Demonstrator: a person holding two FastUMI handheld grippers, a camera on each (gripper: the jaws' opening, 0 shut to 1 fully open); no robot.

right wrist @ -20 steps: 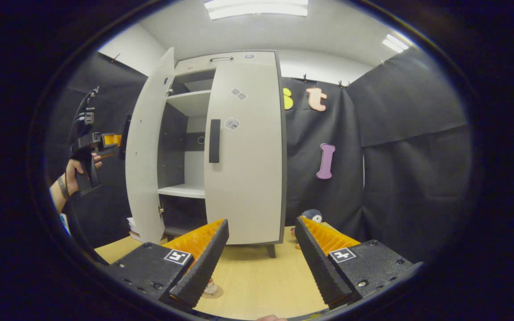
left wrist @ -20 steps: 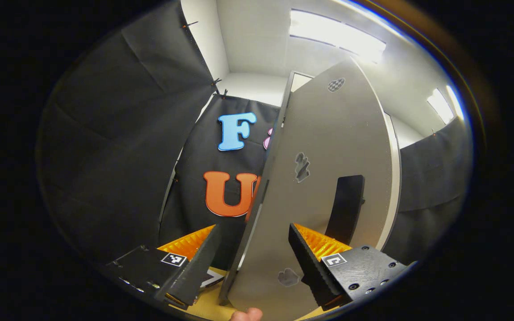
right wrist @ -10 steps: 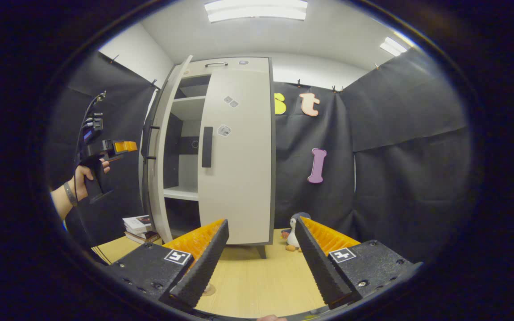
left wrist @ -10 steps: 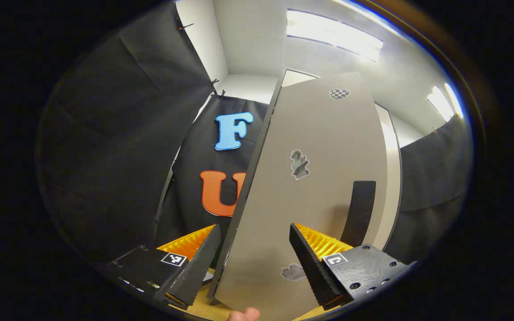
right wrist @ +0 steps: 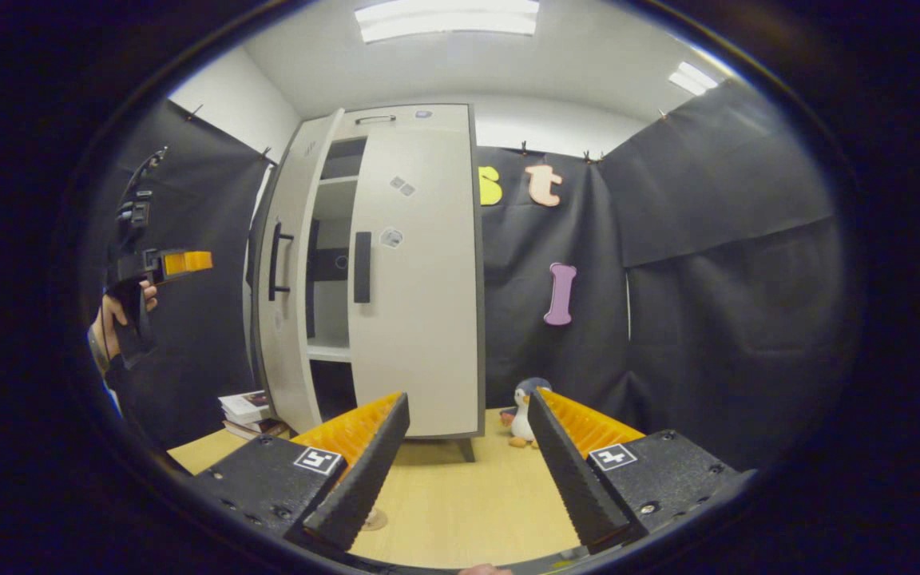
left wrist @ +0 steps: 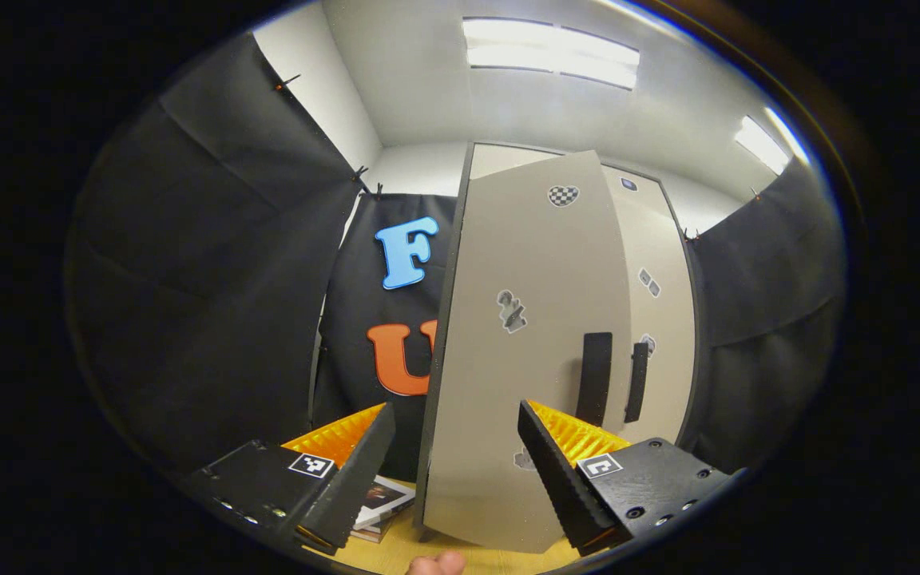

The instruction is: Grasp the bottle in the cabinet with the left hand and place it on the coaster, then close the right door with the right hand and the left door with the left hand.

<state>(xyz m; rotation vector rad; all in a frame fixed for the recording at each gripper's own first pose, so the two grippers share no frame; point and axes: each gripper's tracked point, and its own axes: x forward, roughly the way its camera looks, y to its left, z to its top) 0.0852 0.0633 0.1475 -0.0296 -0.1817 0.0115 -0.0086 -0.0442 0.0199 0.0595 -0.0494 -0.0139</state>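
- At six o'clock of the left gripper view, left gripper [left wrist: 452, 467] spread wide, nothing between its fingers, aimed at the outer face of the pale grey left cabinet door [left wrist: 532, 335].
- Just past its fingertips, at twelve to one o'clock, that left door nearly closed, its black bar handle [left wrist: 594, 378] close beside the matching handle of the right door [left wrist: 656, 319].
- Low at seven o'clock, behind one finger, a small stack of books [left wrist: 378, 503] lying on the light wooden tabletop [left wrist: 396, 551].
- At six o'clock of the right gripper view, right gripper [right wrist: 466, 471] also gaping wide and empty, hovering above the wooden tabletop [right wrist: 460, 511], well apart from the cabinet.
- Peeking out by its seven-o'clock fingertip, a round edge flat on the table [right wrist: 374, 520], likely the coaster; too hidden to confirm, and bottle not made out.
- Straight ahead at twelve o'clock, tall pale grey cabinet [right wrist: 380, 271]: right door [right wrist: 420, 279] flush shut, left door [right wrist: 288, 271] ajar by a narrow gap showing white shelves inside.
- Farther out at nine o'clock, left gripper [right wrist: 180, 262] held in a hand [right wrist: 116, 315], level with the left door's handle but apart from it.
- At one o'clock beyond the cabinet foot, a small black-and-white penguin toy [right wrist: 525, 411] standing on the table; book stack [right wrist: 244, 411] at eight o'clock beside the left door.
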